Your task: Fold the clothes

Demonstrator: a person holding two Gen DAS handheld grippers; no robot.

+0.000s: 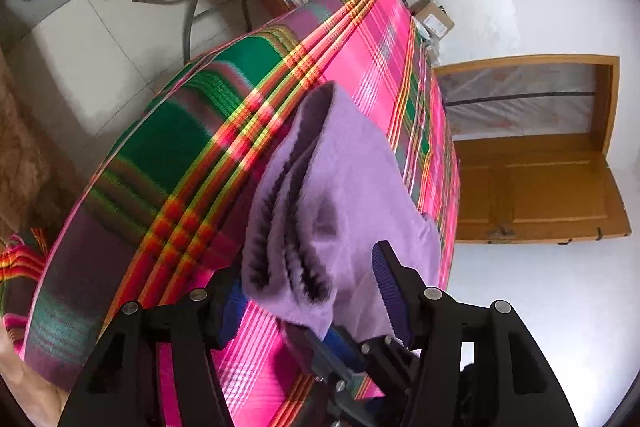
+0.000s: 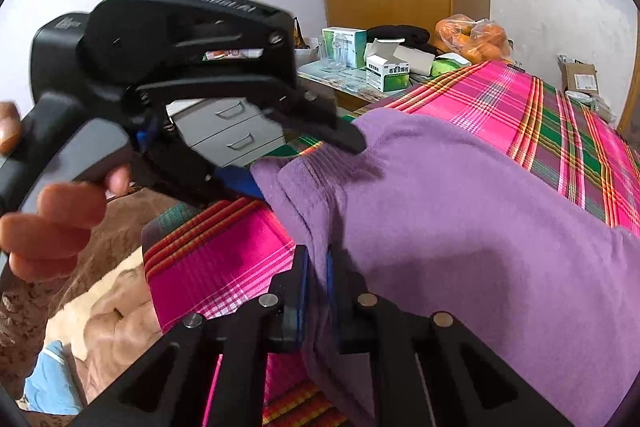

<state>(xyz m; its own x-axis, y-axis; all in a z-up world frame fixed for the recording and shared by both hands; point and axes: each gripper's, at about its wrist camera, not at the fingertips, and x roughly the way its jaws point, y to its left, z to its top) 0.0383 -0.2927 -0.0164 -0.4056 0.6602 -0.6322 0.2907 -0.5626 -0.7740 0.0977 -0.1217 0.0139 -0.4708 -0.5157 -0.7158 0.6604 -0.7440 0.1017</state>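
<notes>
two tongs (image 2: 316,291) (image 2: 304,151), one purple garment (image 2: 460,211), one plaid sheet (image 2: 540,107)

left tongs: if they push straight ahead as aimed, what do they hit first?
Most likely the purple garment: its folded edge already sits between the open left tongs. Beyond that is the plaid bedspread.

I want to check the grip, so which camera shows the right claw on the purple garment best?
The right wrist view: the right claw pinches the purple garment between its blue pads. The left wrist view shows only its tip beneath the garment's folds.
</notes>
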